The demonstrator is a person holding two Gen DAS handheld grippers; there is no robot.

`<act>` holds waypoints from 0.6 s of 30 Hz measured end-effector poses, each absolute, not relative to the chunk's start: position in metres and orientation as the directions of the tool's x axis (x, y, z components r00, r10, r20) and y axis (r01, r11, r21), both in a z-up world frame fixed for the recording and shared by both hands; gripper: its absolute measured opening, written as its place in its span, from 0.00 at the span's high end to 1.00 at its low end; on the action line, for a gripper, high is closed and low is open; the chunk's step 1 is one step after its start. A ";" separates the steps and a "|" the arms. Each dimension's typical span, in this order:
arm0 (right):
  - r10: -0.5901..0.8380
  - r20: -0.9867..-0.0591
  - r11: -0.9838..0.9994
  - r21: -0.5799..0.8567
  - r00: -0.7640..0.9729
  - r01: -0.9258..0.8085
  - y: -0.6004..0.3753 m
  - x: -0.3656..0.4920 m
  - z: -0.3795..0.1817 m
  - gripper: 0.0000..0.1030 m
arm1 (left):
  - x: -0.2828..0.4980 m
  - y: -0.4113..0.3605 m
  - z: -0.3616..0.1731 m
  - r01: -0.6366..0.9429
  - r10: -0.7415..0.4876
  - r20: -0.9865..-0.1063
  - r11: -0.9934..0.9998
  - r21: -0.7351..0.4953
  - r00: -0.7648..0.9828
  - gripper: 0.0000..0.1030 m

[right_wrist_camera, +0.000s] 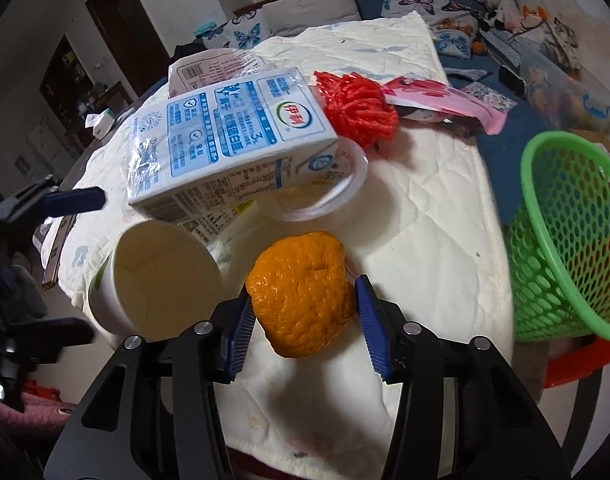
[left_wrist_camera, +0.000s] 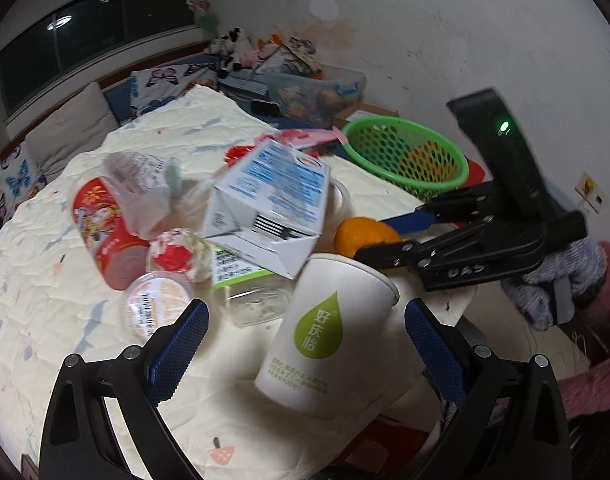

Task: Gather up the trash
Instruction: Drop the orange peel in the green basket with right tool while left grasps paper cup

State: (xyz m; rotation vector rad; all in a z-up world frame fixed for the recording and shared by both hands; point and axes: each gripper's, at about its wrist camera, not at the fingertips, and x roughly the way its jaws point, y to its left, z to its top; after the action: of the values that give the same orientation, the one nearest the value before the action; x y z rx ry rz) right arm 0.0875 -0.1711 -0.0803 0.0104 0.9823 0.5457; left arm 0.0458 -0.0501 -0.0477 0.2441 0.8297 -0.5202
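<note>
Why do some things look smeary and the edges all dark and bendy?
Left wrist view: the milk carton and red can are smeared, and the corners are black. Right wrist view: the orange is sharp, the green basket bulges near the rim, and shadow lies under the orange on the quilt.

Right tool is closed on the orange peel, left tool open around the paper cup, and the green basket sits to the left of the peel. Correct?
Not quite. In the right wrist view the basket is right of the peel, not left. The right tool does grip the peel, and the left tool is open around the cup.
</note>
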 end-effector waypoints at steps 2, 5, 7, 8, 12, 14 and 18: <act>0.441 -0.783 0.871 0.255 0.438 -0.421 -0.176 0.083 -0.079 0.54 | 0.048 -0.053 -0.053 0.543 -0.346 -0.759 0.840 0.012 0.552 0.08; 0.437 -0.777 0.877 0.258 0.452 -0.405 -0.182 0.077 -0.076 0.54 | 0.055 -0.057 -0.061 0.557 -0.352 -0.772 0.830 0.003 0.529 0.18; 0.429 -0.774 0.883 0.253 0.465 -0.394 -0.186 0.073 -0.074 0.54 | 0.058 -0.058 -0.062 0.567 -0.370 -0.771 0.824 -0.015 0.518 0.20; 0.427 -0.773 0.886 0.251 0.470 -0.391 -0.188 0.072 -0.072 0.54 | 0.058 -0.059 -0.062 0.570 -0.371 -0.770 0.821 -0.012 0.519 0.21; 0.419 -0.765 0.893 0.249 0.489 -0.375 -0.194 0.066 -0.067 0.54 | 0.056 -0.064 -0.065 0.591 -0.370 -0.768 0.807 0.014 0.524 0.24; 0.415 -0.764 0.896 0.251 0.494 -0.366 -0.197 0.064 -0.066 0.54 | 0.054 -0.065 -0.068 0.596 -0.365 -0.774 0.803 0.019 0.517 0.24; 0.409 -0.763 0.901 0.251 0.501 -0.353 -0.199 0.061 -0.067 0.54 | 0.050 -0.065 -0.072 0.596 -0.367 -0.776 0.803 0.013 0.513 0.32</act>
State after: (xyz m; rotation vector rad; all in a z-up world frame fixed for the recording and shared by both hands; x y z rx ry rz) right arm 0.0610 -0.1988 -0.0668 0.0652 0.9399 0.4607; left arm 0.0502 -0.0648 -0.0720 0.2952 0.8528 -0.5891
